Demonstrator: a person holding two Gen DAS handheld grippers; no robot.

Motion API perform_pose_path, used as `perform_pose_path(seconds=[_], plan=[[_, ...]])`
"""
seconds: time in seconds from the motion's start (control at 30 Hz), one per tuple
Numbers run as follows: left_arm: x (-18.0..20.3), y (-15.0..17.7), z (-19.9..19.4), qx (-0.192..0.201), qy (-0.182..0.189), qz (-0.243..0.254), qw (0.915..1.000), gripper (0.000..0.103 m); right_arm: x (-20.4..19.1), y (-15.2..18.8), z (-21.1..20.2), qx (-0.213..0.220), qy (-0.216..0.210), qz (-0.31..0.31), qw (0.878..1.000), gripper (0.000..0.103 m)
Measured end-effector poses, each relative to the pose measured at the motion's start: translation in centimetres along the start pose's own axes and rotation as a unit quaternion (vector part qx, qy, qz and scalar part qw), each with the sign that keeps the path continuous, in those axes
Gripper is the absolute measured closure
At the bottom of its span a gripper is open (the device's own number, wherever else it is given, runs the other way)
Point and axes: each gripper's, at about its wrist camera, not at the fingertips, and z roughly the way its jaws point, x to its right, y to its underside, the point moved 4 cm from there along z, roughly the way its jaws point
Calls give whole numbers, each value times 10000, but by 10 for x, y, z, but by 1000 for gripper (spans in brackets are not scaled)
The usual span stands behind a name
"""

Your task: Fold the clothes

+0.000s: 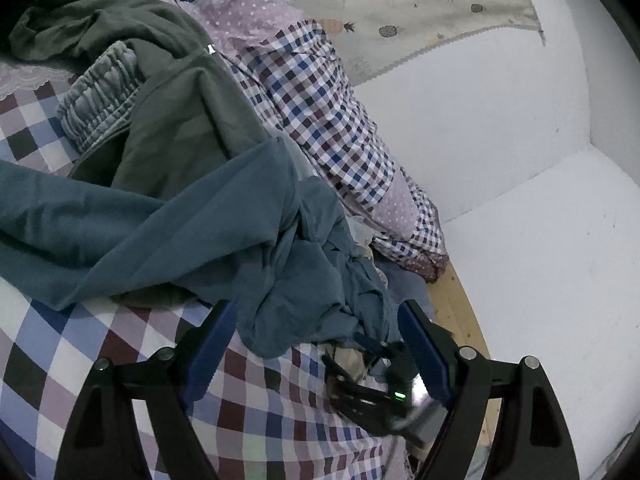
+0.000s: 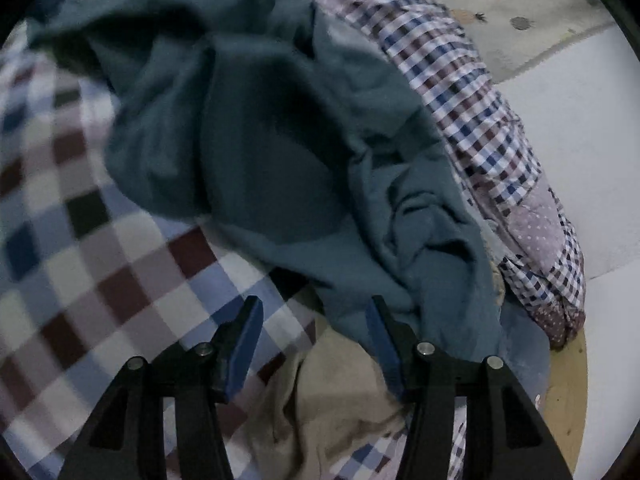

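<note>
My left gripper (image 1: 316, 320) stands released, jaws wide, over the checked sheet (image 1: 80, 360). Between the jaws lies the crumpled end of the teal garment (image 1: 168, 232), touching neither pad as far as I can tell. Just inside my right-hand jaw there I see the other gripper's black body with a green light, blurred. Beyond the teal cloth, further out and to the left, a green garment (image 1: 180, 120) lies over grey pants (image 1: 100, 100) with a gathered waistband. To the right of the jaws a checked quilt (image 1: 320, 120) runs away from me, and past it are a white cushion (image 1: 520, 260) and a pineapple-print cloth (image 1: 400, 12). A wooden edge (image 1: 460, 312) shows beside the right jaw.

My right gripper (image 2: 316, 304) is also released, jaws apart. The teal garment (image 2: 260, 120) hangs bunched just ahead and drapes against the outer side of the right jaw. Between the jaws and nearer me lies a beige garment (image 2: 328, 408) on the sheet (image 2: 100, 260). The quilt (image 2: 480, 120) borders the teal cloth on the right.
</note>
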Motion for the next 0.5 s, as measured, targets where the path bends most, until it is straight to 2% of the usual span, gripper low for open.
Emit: perform_pose_path(seconds=[0.07, 0.13, 0.17, 0.2, 0.33, 0.5], plan=[[-2, -1, -1, 0, 27, -71, 10000, 18, -4, -2, 17, -60, 72, -122, 9999, 50], [-3, -1, 1, -17, 9, -72, 10000, 18, 0, -5, 27, -41, 107, 3, 9999, 62], [-3, -1, 2, -15, 12, -79, 10000, 18, 2, -7, 32, -28, 125, 83, 9999, 89], [-3, -1, 2, -12, 15, -87, 10000, 18, 8, -8, 36, -43, 213, 218, 9995, 100], [-1, 2, 7, -63, 21, -79, 9999, 18, 33, -12, 15, 343, 69, 771, 9964, 101], [6, 8, 13, -126, 116, -15, 9999, 18, 82, -14, -56, 1005, 68, 1435, 9845, 101]])
